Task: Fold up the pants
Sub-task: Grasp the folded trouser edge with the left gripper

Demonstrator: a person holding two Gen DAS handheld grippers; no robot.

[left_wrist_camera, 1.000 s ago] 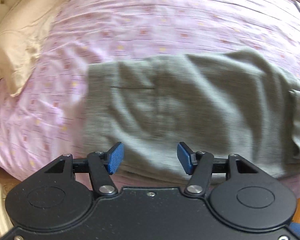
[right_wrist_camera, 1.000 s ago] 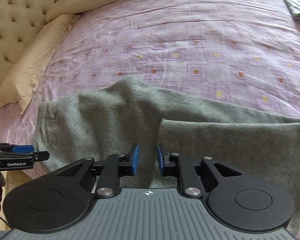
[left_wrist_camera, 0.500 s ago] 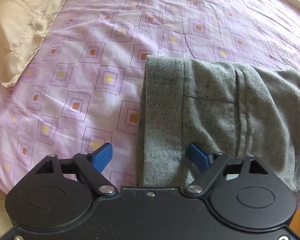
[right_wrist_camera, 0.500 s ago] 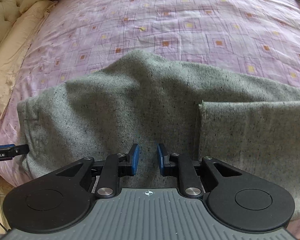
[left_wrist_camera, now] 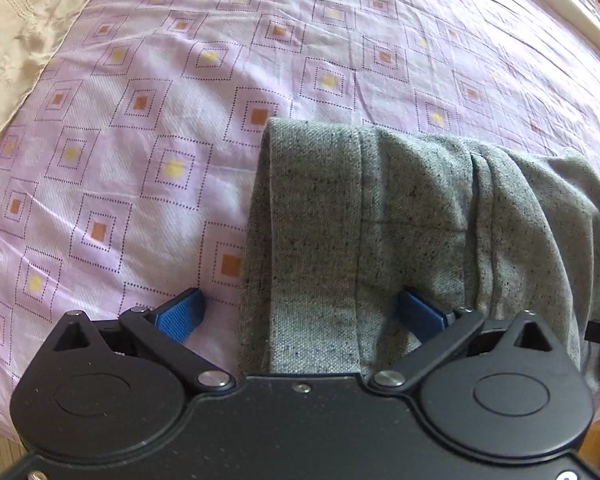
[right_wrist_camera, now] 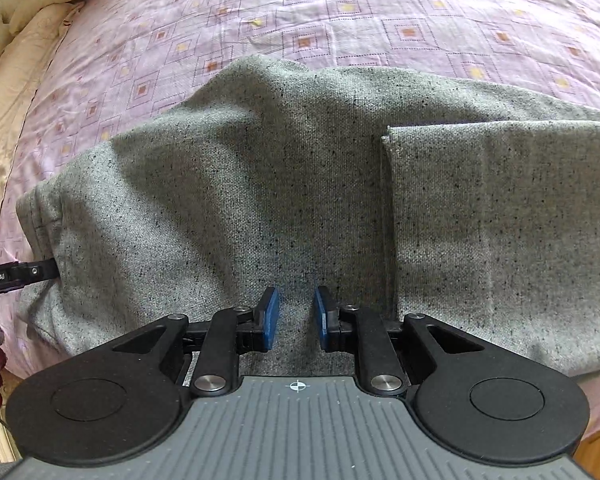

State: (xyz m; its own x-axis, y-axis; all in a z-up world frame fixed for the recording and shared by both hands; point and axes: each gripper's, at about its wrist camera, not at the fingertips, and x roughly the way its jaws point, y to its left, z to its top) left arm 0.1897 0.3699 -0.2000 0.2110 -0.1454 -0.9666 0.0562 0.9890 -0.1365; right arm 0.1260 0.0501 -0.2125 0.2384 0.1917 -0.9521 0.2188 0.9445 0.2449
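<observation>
The grey speckled woven pants [right_wrist_camera: 260, 184] lie on the bed with the lilac sheet of small squares [left_wrist_camera: 148, 128], near its front edge, and one leg end [right_wrist_camera: 500, 208] is already folded over at 3 o'clock. The left claw [left_wrist_camera: 300, 314] has just been opening; it stands wide astride the waistband edge [left_wrist_camera: 312, 220], not pressing it. The right claw [right_wrist_camera: 296, 318] is narrow, with cloth between the pads, but I cannot tell if it grips. If the left claw closes too shallow, it may catch only one layer and the fold may become uneven.
</observation>
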